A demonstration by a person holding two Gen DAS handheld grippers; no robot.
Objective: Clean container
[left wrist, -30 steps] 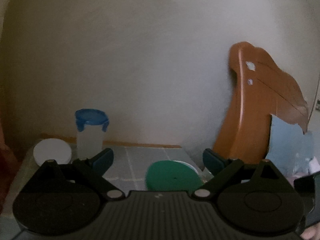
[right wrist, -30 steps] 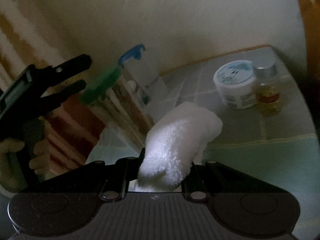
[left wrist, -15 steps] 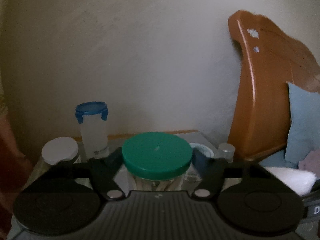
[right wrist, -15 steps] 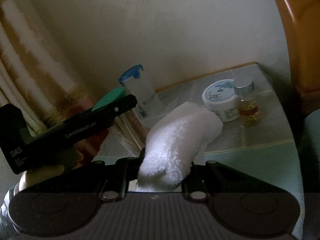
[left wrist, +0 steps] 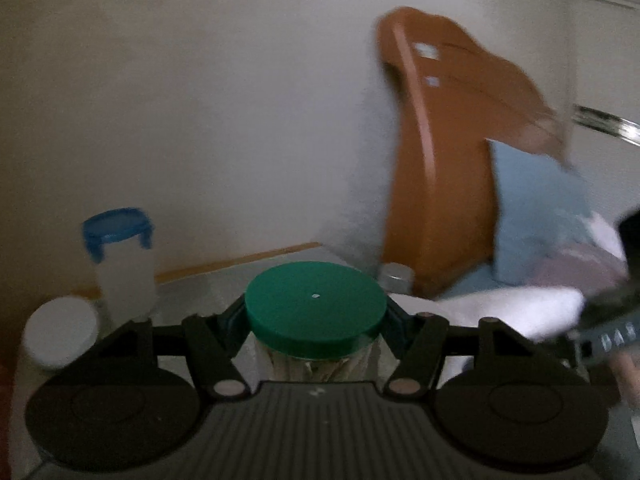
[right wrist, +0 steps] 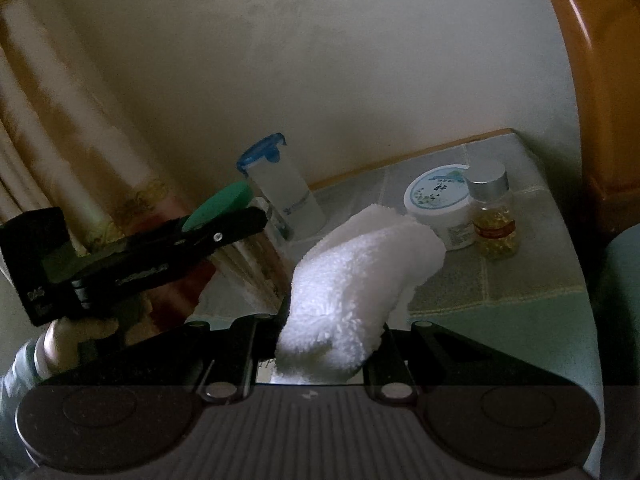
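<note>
Left of the left gripper (left wrist: 315, 320) stands a blue-lidded frosted bottle (left wrist: 120, 260); its jaws clamp the upright green-lidded clear jar (left wrist: 315, 304) below the lid. Rightward, the right gripper (right wrist: 332, 344) pinches a white fluffy cloth (right wrist: 360, 276), table edge beyond.

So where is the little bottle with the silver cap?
In the right wrist view, the little bottle stands on the tiled table at the right, touching the round white cream jar, just beyond the white cloth.
</note>
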